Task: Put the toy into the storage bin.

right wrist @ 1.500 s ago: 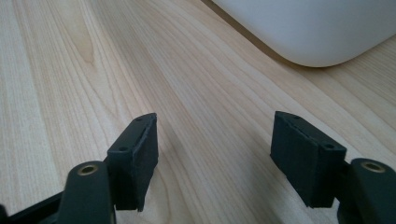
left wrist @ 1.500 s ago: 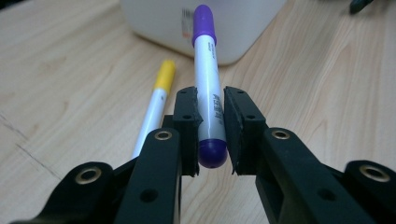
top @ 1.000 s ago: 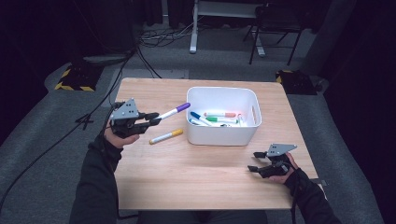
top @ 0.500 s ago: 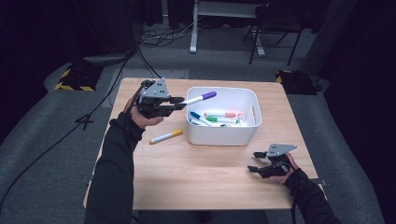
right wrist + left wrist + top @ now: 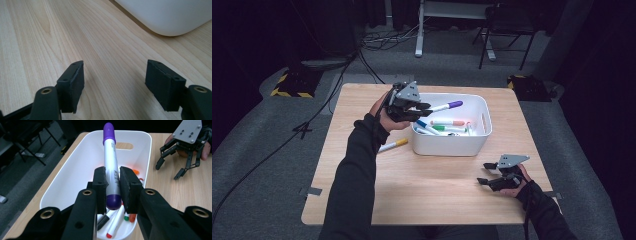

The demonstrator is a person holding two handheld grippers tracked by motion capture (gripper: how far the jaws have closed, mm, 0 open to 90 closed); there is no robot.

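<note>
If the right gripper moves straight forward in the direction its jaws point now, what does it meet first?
Most likely the white plastic bin. The right gripper has open, empty jaws low over the bare wooden table, and the bin's rounded wall lies ahead, slightly to one side, so it might only graze it.

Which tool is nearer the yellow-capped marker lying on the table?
Left. The left tool hovers at the white bin's left end, holding the purple marker, just beyond the yellow-capped marker. The right tool rests open past the bin's near right corner, clearly farther off.

Purple marker bears dark print, perhaps lettering, too blurred to read
</note>
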